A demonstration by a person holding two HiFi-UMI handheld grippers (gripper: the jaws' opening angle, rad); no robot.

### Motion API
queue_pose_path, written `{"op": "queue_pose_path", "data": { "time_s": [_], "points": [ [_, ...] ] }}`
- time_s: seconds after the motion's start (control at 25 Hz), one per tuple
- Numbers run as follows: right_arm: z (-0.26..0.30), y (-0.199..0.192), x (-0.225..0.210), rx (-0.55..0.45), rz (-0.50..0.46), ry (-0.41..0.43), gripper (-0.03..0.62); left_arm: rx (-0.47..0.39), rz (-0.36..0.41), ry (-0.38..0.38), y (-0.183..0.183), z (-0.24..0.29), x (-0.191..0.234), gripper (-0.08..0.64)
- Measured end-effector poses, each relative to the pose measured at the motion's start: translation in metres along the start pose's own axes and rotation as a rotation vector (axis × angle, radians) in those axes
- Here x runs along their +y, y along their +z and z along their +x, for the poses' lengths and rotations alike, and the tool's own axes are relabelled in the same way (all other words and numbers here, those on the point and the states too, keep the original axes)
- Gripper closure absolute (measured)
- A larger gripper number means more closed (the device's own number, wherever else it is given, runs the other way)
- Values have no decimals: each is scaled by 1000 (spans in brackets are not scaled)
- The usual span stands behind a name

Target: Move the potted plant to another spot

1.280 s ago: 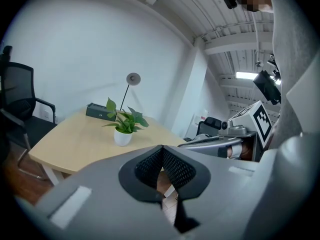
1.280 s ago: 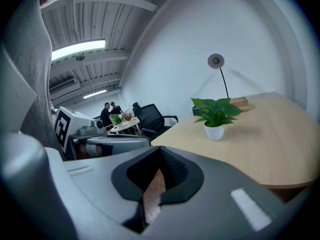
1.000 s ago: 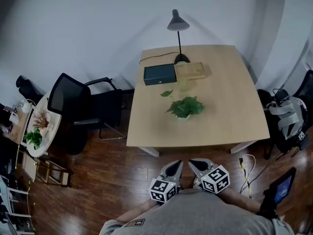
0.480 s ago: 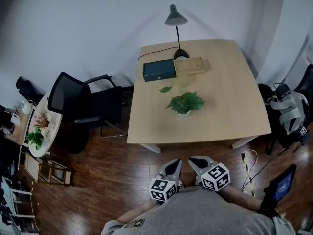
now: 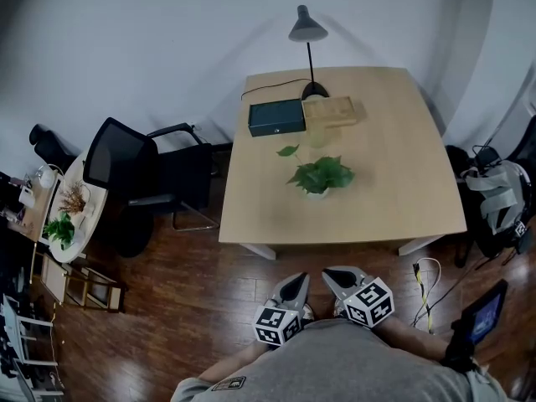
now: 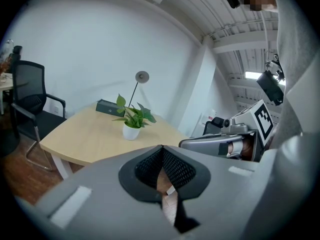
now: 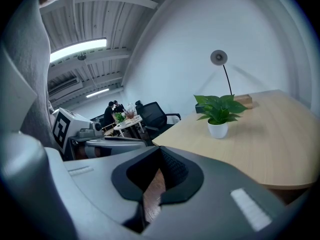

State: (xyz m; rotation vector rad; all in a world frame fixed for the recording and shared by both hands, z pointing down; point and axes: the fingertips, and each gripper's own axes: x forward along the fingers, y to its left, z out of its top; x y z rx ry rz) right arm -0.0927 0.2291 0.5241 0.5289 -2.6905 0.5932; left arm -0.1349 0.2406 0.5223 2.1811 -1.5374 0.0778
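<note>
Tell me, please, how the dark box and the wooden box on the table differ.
The dark box is blackish-green; the wooden box is pale, close to the table's colour. The dark box lies toward the table's left edge in the head view; the wooden box lies to its right. Both are flat, rectangular, and sit side by side near the far edge, behind the plant.

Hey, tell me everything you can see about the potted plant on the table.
The plant is small and bushy, with broad green pointed leaves; one stem with a single leaf reaches out toward the dark box. It grows from a small round white pot, smooth, perhaps ceramic or plastic. It stands upright near the middle of the light wooden table, clear of the box and the lamp. Only the table touches it.
</note>
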Motion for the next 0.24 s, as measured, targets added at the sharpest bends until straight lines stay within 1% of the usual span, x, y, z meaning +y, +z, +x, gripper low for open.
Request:
{"op": "queue_pose_path", "data": {
  "time_s": [0.24],
  "points": [
    [12, 3, -3, 7, -10, 16, 586, -5, -11, 17, 2, 3, 13, 557]
  ]
}}
